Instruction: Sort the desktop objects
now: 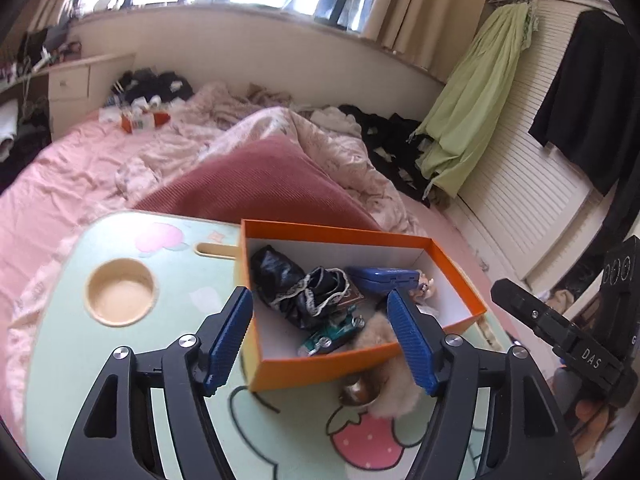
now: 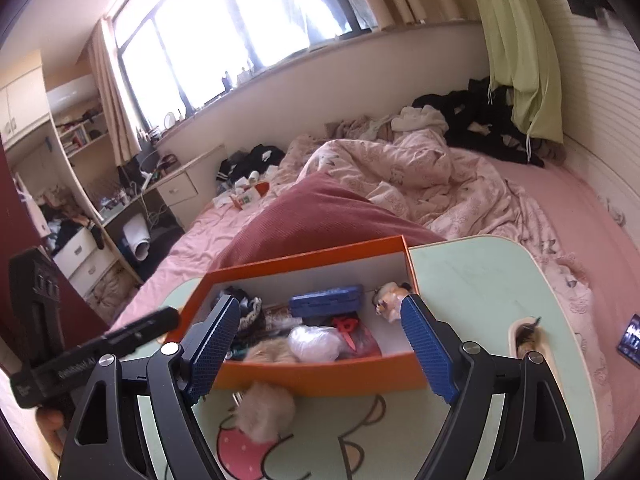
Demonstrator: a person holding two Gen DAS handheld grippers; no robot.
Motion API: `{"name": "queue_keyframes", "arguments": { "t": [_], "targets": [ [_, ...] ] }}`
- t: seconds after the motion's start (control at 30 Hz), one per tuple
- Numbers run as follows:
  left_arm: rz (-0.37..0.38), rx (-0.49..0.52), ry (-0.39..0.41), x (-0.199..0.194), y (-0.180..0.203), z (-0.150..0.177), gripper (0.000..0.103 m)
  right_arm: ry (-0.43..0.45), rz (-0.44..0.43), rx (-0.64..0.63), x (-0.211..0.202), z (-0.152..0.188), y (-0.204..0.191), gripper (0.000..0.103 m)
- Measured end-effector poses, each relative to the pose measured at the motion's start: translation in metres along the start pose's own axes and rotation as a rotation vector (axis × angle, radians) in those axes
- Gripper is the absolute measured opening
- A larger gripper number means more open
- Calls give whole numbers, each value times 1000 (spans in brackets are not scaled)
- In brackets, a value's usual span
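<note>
Both my tongs, left (image 1: 320, 336) and right (image 2: 320, 352), gape wide and hold nothing. The beige fluffy pom-pom (image 2: 264, 416) lies on the mint-green cartoon-printed table (image 2: 480, 280), touching the near wall of the orange cardboard box (image 2: 320, 376). I'd judge a sloppy pinch could slip off the fur or shove the light box.

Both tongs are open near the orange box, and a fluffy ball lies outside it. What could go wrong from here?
1. The fluffy ball lies right against the orange box wall beside a small metal piece, so the tongs may catch the wall instead.
2. The box looks crowded; the toy car sits near its front wall, and a dropped ball could perch on top.
3. The left tongs and right tongs are close together and might collide.
</note>
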State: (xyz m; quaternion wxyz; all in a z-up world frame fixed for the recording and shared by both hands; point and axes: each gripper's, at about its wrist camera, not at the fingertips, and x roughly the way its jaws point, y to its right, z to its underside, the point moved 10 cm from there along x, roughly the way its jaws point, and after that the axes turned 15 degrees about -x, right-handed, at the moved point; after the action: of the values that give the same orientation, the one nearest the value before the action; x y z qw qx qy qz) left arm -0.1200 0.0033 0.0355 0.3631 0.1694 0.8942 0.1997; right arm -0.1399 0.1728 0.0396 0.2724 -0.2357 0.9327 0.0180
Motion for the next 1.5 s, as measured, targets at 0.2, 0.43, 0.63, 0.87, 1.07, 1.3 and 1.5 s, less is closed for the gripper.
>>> {"name": "queue_keyframes", "arguments": {
  "t": [0.2,0.43,0.63,0.87,1.07,1.3,1.5],
  "targets": [
    [-88,76,0,-20,-10,31,81,-123,78,-77,-9,50,-11,89],
    [-162,174,-97,-3,-16,94,81,-258,88,-104,-5,111,-19,89],
    [-192,194,-89,4,-23,120,84,-325,116,-128,6,132,-19,103],
    [-232,224,-90,5,-23,122,103,-333,155,-186,8,139,-24,103],
    [-233,223,-83,7,-23,124,103,-328,146,-191,9,138,-26,103],
    [-234,222,-79,9,-23,123,103,-317,131,-202,13,132,-28,103],
    [-251,200,-63,7,-29,119,103,-289,84,-242,21,109,-49,93]
  ]
}}
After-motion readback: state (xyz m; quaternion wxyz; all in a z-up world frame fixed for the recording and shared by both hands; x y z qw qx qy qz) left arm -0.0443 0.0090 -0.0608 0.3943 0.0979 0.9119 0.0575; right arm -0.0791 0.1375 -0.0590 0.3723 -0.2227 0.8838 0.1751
